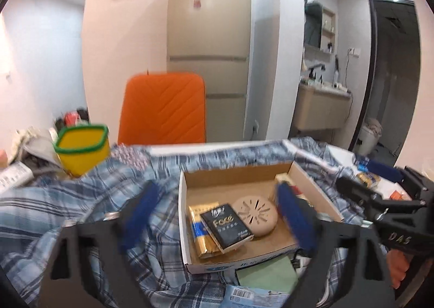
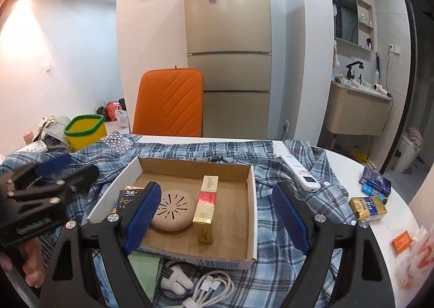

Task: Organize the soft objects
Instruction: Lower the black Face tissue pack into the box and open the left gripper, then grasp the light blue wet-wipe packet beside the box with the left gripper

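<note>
Over at nine o'clock in the right wrist view, the yellow bin [image 2: 85, 131] with its green rim stands at the table's far left edge, just beside the plaid shirt [image 2: 293, 229] that lies spread across the tabletop. That shirt is the soft item here, rumpled under nearly everything. Below the bin, the left gripper [image 2: 48, 186] pokes in from the edge, and its own camera shows the left gripper [image 1: 217, 213] spread wide, blue pads apart, holding nothing. Moving to centre, the cardboard box [image 2: 252, 191] sits on the shirt at six o'clock from the orange chair [image 2: 169, 103]. Inside it, a black tissue pack [image 1: 226, 226] leans over a gold packet [image 1: 200, 237] on the left, the round beige disc [image 2: 173, 210] lies mid-box, and a red-and-gold carton [image 2: 206, 207] lies just beside the disc. The right gripper [image 2: 217, 213] hangs released above the box, fingers wide, empty. At five o'clock, white cables [image 2: 214, 287] trail on the shirt. Towards two o'clock, a white remote [image 2: 299, 172] rests on the fabric. Far right, a gold pack [image 2: 367, 207] sits on the white table [image 2: 385, 243].
</note>
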Demonstrator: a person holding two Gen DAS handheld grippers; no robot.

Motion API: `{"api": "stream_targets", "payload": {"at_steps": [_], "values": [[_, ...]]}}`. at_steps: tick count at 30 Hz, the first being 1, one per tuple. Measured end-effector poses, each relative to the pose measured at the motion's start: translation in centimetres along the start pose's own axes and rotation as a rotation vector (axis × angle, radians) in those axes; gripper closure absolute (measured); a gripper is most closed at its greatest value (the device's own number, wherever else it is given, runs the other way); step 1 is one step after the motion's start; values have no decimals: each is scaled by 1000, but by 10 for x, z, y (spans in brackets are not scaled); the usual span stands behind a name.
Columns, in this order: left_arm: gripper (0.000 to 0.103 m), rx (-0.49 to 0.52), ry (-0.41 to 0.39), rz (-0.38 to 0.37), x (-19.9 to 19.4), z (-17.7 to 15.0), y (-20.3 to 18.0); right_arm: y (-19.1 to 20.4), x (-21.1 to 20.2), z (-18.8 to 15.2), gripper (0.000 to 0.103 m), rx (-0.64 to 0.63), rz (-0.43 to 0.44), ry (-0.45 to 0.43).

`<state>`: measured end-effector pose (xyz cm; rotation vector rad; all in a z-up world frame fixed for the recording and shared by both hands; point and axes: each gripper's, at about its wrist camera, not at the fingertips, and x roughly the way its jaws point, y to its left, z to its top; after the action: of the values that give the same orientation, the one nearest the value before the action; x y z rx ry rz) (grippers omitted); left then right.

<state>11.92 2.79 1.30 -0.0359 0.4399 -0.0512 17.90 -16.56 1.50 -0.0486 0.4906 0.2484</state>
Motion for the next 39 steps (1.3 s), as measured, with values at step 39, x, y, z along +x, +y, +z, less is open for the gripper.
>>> {"api": "stream_targets", "payload": {"at_steps": [39], "values": [[0, 187, 335, -222, 11, -78, -31, 0, -71, -38, 0, 0, 54, -119]]}}
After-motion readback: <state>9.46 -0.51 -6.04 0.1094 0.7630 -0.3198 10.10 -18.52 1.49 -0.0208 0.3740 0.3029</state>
